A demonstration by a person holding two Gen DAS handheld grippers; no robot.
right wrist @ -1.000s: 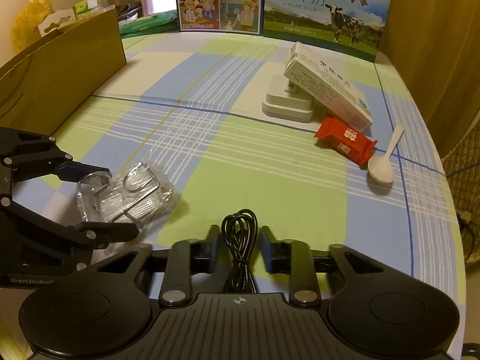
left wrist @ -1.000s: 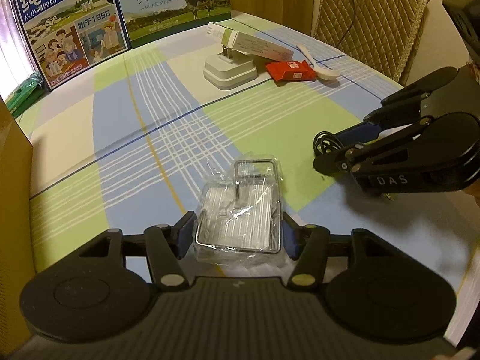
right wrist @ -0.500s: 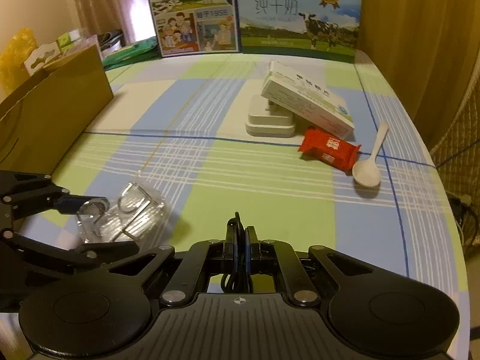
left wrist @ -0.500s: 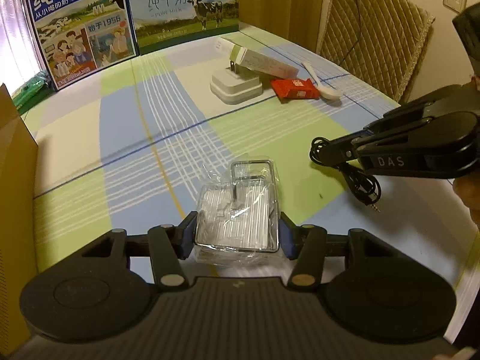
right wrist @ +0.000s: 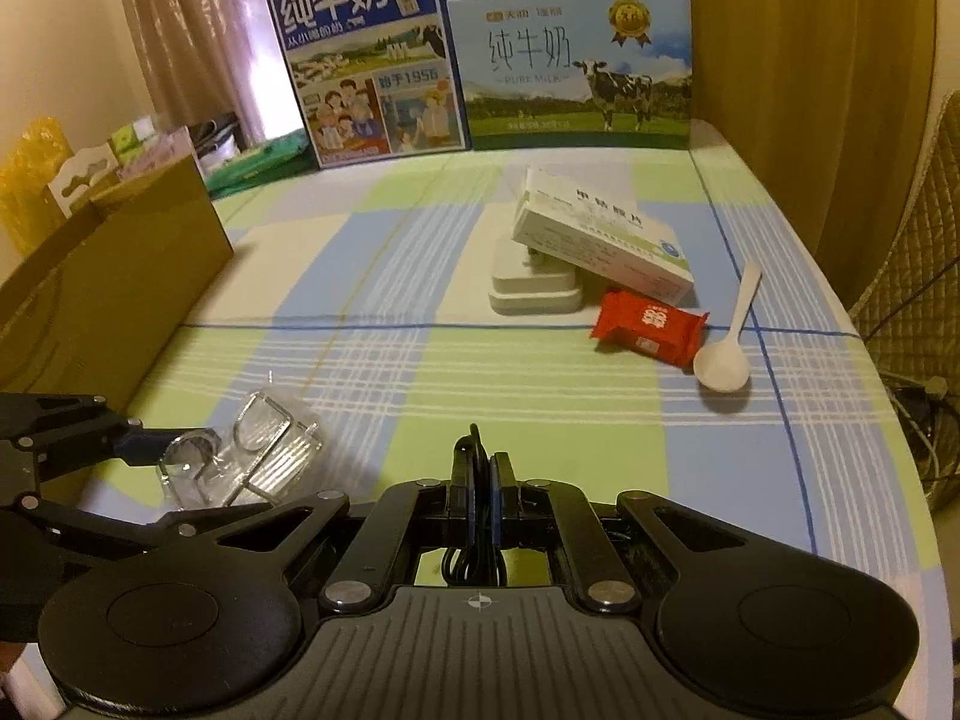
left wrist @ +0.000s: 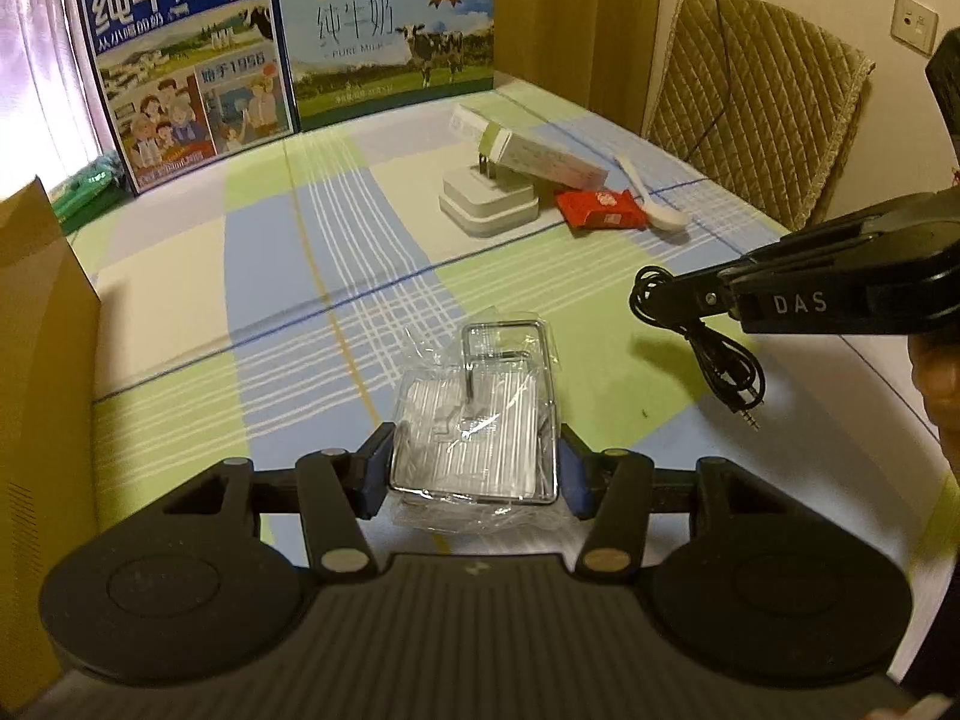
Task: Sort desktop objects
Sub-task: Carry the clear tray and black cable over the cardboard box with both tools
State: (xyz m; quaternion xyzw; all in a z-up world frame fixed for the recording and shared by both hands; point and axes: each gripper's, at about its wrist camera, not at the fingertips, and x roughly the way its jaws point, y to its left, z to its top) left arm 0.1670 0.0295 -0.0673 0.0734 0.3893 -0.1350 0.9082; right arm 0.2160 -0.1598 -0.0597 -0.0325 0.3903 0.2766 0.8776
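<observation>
The wire rack in clear wrap (left wrist: 474,426) sits between the jaws of the left gripper (left wrist: 474,462), which press its two sides; whether it rests on the tablecloth (left wrist: 288,276) or is just clear of it cannot be told. The black cable (left wrist: 714,354) is pinched between the closed jaws of the right gripper (right wrist: 480,480), coiled end ahead of the fingertips, plug end hanging free above the cloth.

Ahead of both jaws, well apart, four items lie unsorted: a white charger block (right wrist: 534,288), a medicine box (right wrist: 600,234) leaning on it, a red snack packet (right wrist: 648,327) and a white spoon (right wrist: 729,348). A cardboard box (right wrist: 102,294) stands left of the left jaws, probably the destination.

Judged progress: two items grasped, none visibly deposited, four still untouched.
</observation>
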